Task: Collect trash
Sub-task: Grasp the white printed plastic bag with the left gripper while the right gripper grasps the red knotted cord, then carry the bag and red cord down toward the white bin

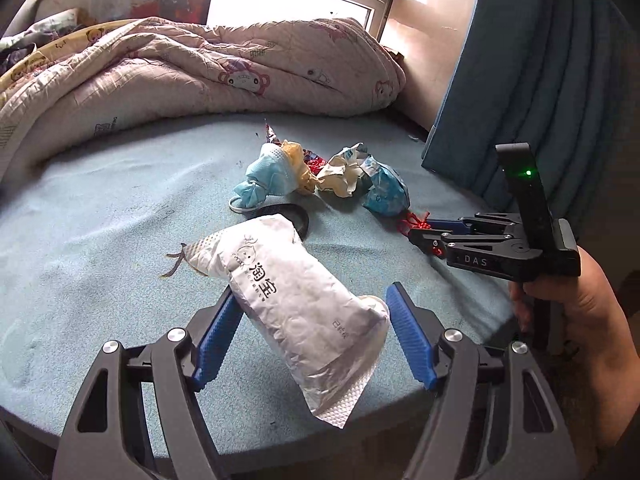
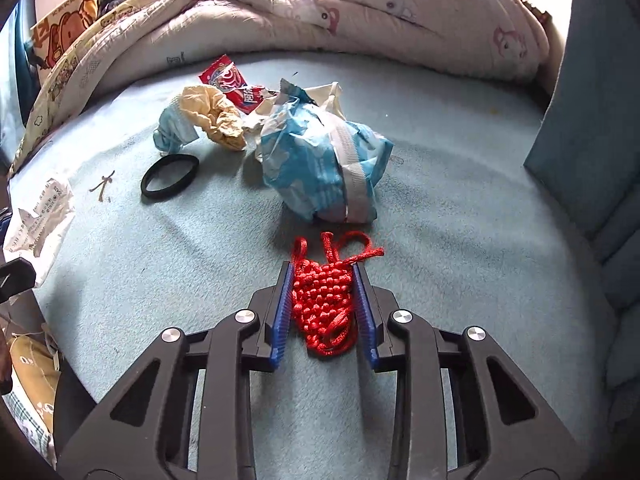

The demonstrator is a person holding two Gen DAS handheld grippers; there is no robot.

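A pile of crumpled trash [image 2: 276, 136] is lying mid-bed on the sheet [image 2: 440, 240], with a quilt [image 2: 320, 8] bunched behind it. A hair band [image 2: 170, 177] is lying left of the pile. A knotted cord [image 2: 324, 304] is sitting nearer, between the right gripper [image 2: 324, 312] fingers. A tissue packet [image 1: 296, 300] is sitting between the left gripper [image 1: 316, 336] fingers.

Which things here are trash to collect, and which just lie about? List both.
Trash: white tissue pack, red knotted cord, blue face mask, yellow crumpled paper, blue-white wrapper, red snack wrapper.
Lying about: quilt, curtain, black hair band.
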